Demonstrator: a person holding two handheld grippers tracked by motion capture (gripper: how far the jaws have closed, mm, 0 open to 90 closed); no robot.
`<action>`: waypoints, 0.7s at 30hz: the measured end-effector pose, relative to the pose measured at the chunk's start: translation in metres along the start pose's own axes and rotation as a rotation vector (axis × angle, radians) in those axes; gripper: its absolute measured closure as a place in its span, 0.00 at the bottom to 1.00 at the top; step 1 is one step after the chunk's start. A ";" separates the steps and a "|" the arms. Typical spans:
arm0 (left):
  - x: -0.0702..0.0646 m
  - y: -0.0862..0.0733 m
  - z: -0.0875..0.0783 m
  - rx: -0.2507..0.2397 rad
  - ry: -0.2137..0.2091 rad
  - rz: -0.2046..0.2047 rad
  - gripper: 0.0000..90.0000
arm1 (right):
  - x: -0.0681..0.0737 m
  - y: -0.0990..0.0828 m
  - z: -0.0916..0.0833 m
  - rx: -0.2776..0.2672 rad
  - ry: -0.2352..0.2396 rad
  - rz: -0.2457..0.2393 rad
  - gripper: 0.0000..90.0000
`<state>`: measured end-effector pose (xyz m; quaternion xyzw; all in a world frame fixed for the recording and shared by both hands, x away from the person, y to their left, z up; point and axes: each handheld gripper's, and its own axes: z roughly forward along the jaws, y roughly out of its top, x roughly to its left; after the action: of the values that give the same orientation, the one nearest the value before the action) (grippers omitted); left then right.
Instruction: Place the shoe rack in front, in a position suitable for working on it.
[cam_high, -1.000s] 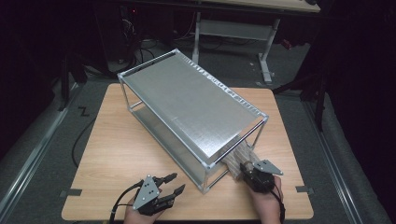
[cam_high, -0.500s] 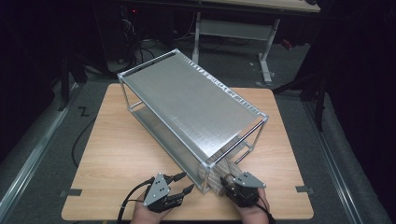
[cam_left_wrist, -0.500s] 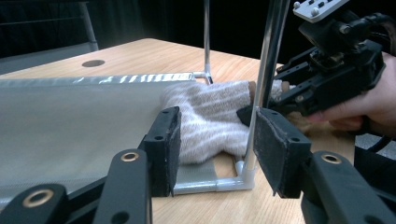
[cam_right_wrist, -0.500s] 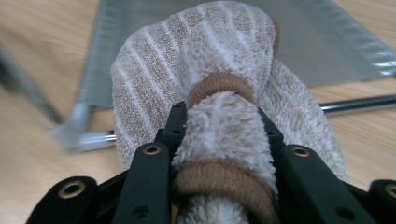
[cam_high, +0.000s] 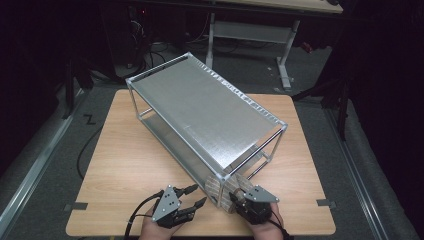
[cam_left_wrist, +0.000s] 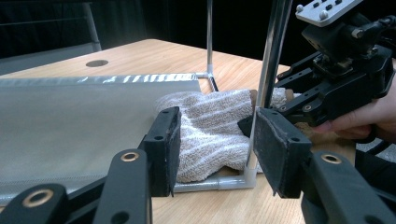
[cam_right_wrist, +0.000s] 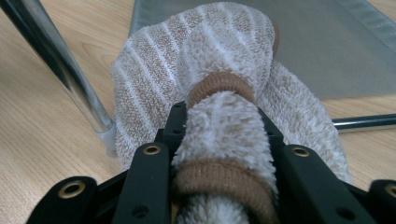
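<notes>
A: Two grippers sit at the near edge of the table (cam_high: 125, 150), and since a second ago the changes are on both sides. Start at the left?

B: The left gripper (cam_high: 192, 196) has crept a little right and now sits close to the near corner of the metal rack (cam_high: 205, 115). Its jaws stand apart with nothing between them; from its own view the corner post (cam_left_wrist: 268, 70) rises between the pads.

A: And the towel?

B: The towel (cam_left_wrist: 210, 135), striped and fluffy, lies at the near open end of the rack, bunched on the lower shelf (cam_left_wrist: 70, 126) just behind that post, with part spilling out towards the near edge.

A: Then the right side.

B: The right gripper (cam_high: 240, 199) has slid left along the near edge, from beside the rack's near right corner to directly in front of the opening. Its jaws are clamped on the towel's bunched end (cam_right_wrist: 224, 140).

A: Meaning?

B: I'd judge the towel is partway onto the shelf and needs pushing deeper.
</notes>
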<state>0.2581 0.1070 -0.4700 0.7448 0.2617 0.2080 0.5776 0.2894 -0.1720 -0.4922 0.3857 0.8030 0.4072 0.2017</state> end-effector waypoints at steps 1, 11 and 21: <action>0.000 0.000 0.000 0.000 0.000 0.002 0.57 | 0.000 0.000 0.000 0.001 -0.005 -0.006 0.74; 0.002 -0.001 -0.006 -0.004 0.016 0.000 0.57 | -0.016 -0.001 0.000 0.001 -0.065 0.010 0.74; 0.000 -0.002 -0.008 0.003 0.017 0.003 0.57 | -0.048 -0.005 -0.002 -0.008 -0.140 0.085 0.74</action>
<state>0.2528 0.1131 -0.4699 0.7442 0.2658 0.2146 0.5739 0.3153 -0.2125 -0.4944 0.4460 0.7683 0.3906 0.2414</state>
